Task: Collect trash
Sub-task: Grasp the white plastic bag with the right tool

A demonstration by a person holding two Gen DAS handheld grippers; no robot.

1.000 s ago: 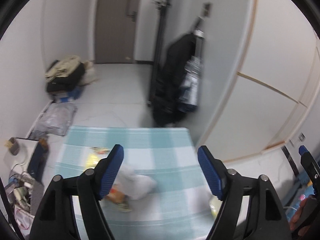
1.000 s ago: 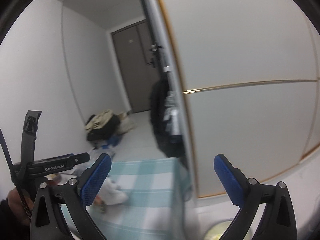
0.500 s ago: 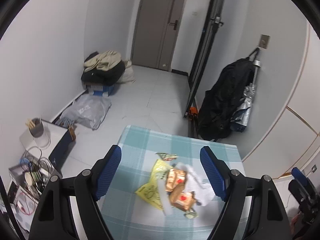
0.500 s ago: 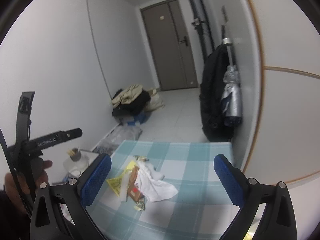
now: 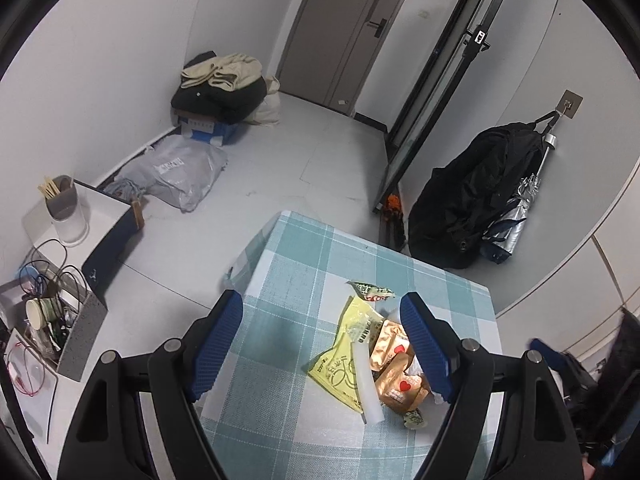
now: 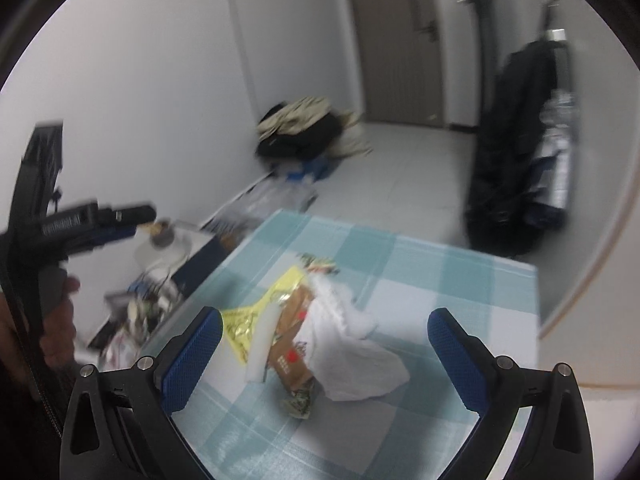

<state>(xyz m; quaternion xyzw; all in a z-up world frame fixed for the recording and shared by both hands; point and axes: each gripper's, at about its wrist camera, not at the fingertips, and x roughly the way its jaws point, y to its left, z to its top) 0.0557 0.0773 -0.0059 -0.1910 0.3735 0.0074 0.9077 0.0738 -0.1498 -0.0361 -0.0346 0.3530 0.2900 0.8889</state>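
Light, crinkly snack wrappers (image 5: 360,356) and a soft white tissue (image 6: 352,344) are piled at 3 o'clock on the checked worktop (image 5: 288,288); edges should be pinched; both jaws are spread, nothing held

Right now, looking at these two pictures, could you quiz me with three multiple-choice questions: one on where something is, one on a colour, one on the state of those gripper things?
1. Where does the pile of trash lie?
A. on the checked tablecloth
B. on the floor by the door
C. in the grey bag

2. What colour is the largest flat wrapper in the pile?
A. red
B. yellow
C. purple

3. How do the left gripper and right gripper stand?
A. both shut on trash
B. one open, one shut
C. both open, holding nothing

Answers:
1. A, the wrappers and white bag rest on the teal-and-white cloth.
2. B, it is bright yellow in both views.
3. C, the blue pads of each are spread wide with nothing between them.
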